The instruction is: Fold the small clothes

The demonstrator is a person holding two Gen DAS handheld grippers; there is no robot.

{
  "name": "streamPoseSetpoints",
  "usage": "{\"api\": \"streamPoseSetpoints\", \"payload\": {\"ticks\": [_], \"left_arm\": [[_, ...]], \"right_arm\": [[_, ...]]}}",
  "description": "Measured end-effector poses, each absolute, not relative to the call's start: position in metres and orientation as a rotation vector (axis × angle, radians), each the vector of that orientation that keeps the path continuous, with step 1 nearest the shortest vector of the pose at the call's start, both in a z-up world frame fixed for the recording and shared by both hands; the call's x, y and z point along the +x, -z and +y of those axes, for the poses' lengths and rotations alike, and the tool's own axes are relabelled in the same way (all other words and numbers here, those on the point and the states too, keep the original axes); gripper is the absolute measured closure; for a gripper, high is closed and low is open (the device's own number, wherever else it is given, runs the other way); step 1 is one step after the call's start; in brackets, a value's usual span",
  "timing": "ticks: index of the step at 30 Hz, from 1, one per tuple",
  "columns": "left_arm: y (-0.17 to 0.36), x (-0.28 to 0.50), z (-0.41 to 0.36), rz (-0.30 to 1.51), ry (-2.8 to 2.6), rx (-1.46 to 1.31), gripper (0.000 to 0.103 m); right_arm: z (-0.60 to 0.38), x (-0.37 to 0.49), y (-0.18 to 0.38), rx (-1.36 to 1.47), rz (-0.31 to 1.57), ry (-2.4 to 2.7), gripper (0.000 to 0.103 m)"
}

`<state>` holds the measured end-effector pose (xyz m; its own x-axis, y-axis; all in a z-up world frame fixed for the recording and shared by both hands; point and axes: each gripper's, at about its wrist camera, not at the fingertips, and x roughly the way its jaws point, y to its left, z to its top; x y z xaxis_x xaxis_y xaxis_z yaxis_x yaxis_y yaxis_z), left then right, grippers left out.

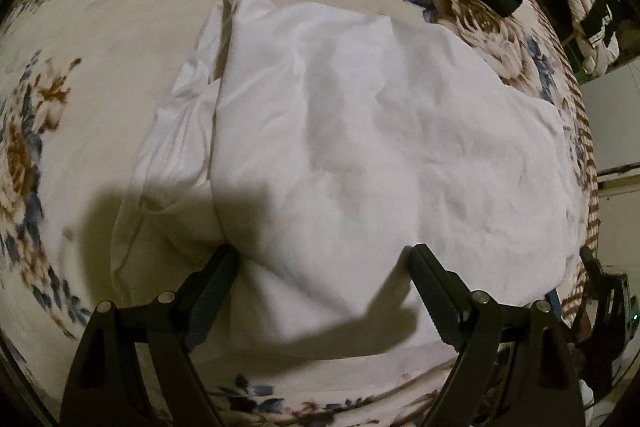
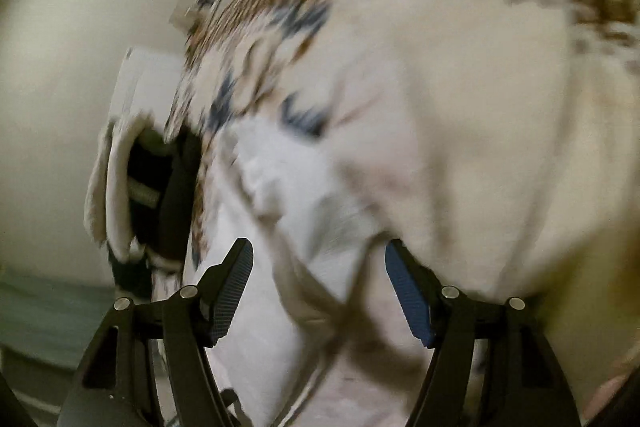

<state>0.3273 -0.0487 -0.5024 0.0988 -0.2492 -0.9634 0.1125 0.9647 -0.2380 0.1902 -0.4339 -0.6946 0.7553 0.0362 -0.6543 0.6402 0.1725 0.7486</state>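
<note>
We see the white garment (image 1: 360, 131) lying folded and rumpled on the floral bedspread (image 1: 100, 39). Our left gripper (image 1: 324, 259) hangs over its near edge, jaws wide apart, gripping nothing. Our right gripper (image 2: 320, 259) is also spread apart above the cloth (image 2: 288, 195); that view is blurred.

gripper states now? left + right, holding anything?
Left tool: open, white garment between the fingers, not gripped.
Right tool: open, white cloth under it, nothing gripped; view blurred.
</note>
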Motion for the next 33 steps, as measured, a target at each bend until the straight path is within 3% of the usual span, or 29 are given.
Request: {"api": "streamPoseSetpoints", "payload": {"ticks": [5,6,7,8,14,20,21,22,24,33], "left_arm": [[0.505,0.328,-0.048,1.452,0.277,-0.126,0.016],[0.505,0.328,-0.048,1.452,0.276,-0.127,0.016],[0.505,0.328,-0.047,1.452,0.277,-0.126,0.016],[0.504,0.328,-0.046,1.451,0.277,-0.124,0.016],[0.498,0.329,-0.047,1.443,0.279,-0.108,0.016],[0.494,0.333,-0.046,1.437,0.262,-0.127,0.016],[0.494,0.334,-0.046,1.437,0.261,-0.134,0.016],[0.493,0.334,-0.046,1.435,0.263,-0.142,0.016],[0.493,0.333,-0.046,1.434,0.266,-0.141,0.016],[0.497,0.334,-0.059,1.440,0.282,-0.107,0.016]], "right_arm": [[-0.456,0.183,0.693,1.358,0.613,0.486,0.034],[-0.456,0.189,0.692,1.336,0.624,0.482,0.052],[-0.456,0.195,0.692,1.311,0.640,0.477,0.086],[-0.456,0.205,0.694,1.282,0.689,0.473,0.098],[-0.461,0.197,0.665,1.168,0.741,0.560,0.098],[-0.468,0.187,0.666,1.300,0.778,0.431,0.093],[-0.466,0.184,0.665,1.311,0.777,0.417,0.086],[-0.462,0.181,0.665,1.317,0.771,0.398,0.064],[-0.448,0.176,0.668,1.298,0.778,0.383,0.044],[-0.403,0.201,0.715,1.320,0.788,0.291,0.043]]}}
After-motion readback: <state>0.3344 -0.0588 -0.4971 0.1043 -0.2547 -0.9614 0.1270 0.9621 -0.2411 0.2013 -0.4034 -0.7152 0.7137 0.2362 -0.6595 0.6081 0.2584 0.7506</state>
